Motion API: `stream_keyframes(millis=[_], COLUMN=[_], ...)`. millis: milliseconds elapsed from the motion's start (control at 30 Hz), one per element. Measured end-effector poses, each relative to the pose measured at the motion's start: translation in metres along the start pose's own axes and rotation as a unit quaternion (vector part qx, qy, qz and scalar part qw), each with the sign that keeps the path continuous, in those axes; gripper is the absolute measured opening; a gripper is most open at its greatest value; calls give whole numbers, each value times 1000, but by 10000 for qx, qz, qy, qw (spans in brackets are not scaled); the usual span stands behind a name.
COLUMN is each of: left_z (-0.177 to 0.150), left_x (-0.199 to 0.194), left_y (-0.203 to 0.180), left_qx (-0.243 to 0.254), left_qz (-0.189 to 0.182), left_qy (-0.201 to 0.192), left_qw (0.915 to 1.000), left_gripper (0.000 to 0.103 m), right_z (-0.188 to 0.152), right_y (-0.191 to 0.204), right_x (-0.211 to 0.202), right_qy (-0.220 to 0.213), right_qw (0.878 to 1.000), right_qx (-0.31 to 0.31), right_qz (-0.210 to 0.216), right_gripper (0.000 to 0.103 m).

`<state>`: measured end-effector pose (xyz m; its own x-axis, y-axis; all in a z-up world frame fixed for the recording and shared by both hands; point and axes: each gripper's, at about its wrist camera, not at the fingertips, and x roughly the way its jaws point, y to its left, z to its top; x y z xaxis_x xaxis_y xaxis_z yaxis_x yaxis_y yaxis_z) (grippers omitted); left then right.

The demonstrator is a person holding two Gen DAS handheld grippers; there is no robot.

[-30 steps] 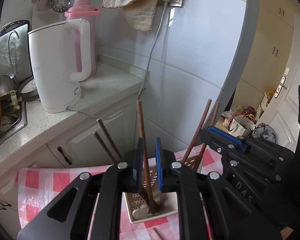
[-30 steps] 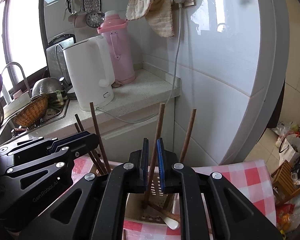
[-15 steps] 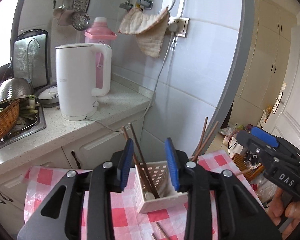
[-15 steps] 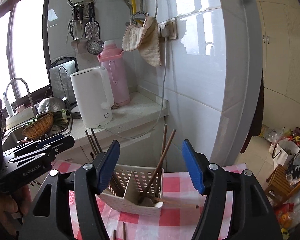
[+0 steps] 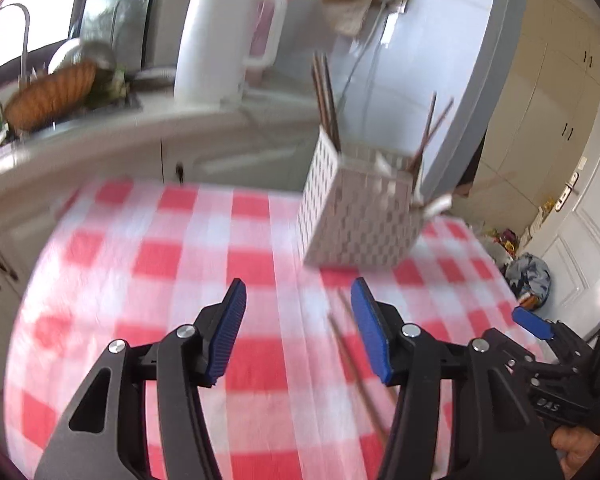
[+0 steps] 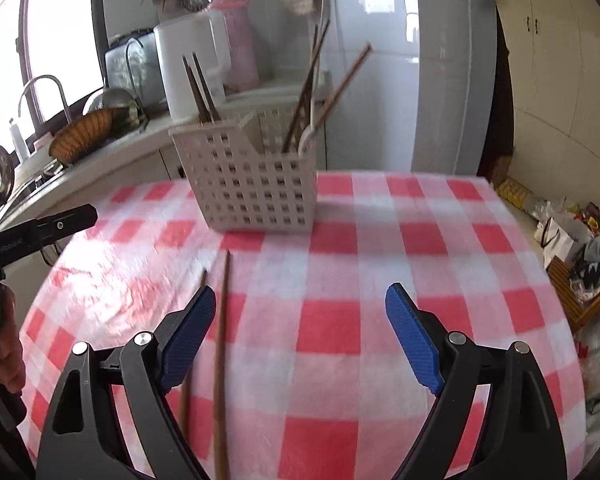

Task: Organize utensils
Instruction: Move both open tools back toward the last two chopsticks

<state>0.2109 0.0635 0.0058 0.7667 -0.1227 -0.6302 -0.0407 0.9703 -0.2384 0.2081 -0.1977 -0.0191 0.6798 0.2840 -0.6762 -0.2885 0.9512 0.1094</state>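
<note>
A white slotted utensil basket stands on the red-and-white checked tablecloth. It holds brown chopsticks in its left part and more chopsticks with a white spoon in its right part. Two loose chopsticks lie on the cloth in front of it. My left gripper hovers low over the cloth, jaws opening, gripping nothing. My right gripper is nearly wide open, still opening, empty; the loose chopsticks lie by its left finger.
A kitchen counter behind the table carries a white kettle, a pink thermos and a sink with a wicker basket. A white tiled wall corner rises behind the basket. Bags lie on the floor at right.
Both grippers were shut on chopsticks standing in the basket; they let go, opened, and drew back and down toward the cloth. The basket now sits farther ahead.
</note>
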Motion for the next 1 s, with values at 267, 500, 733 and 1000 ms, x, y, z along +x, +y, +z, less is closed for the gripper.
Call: stream_keyframes(millis=[267,500,733,1000], left_z=[-47,-63,-66,-63], left_x=[46,83,89,70], left_y=[-36,-58,-70,-17], left_qx=[268,560,1296,1317], left_qz=[-184,4,283,368], left_qy=[760,1252,1250,1342], left_qw=[9966,9905,9832,9815], left_gripper=[43,28,11,10], right_z=[-44,-45,-44,-38], right_y=[-40,-49,-51,-18], right_x=[14,14,17,35], right_qy=[452,468,541,719], right_qw=[9980,9981,9975,9974], right_qx=[337,302,375,76], right_qz=[-289,-255,-243,-72], right_gripper=[81,83,84,84])
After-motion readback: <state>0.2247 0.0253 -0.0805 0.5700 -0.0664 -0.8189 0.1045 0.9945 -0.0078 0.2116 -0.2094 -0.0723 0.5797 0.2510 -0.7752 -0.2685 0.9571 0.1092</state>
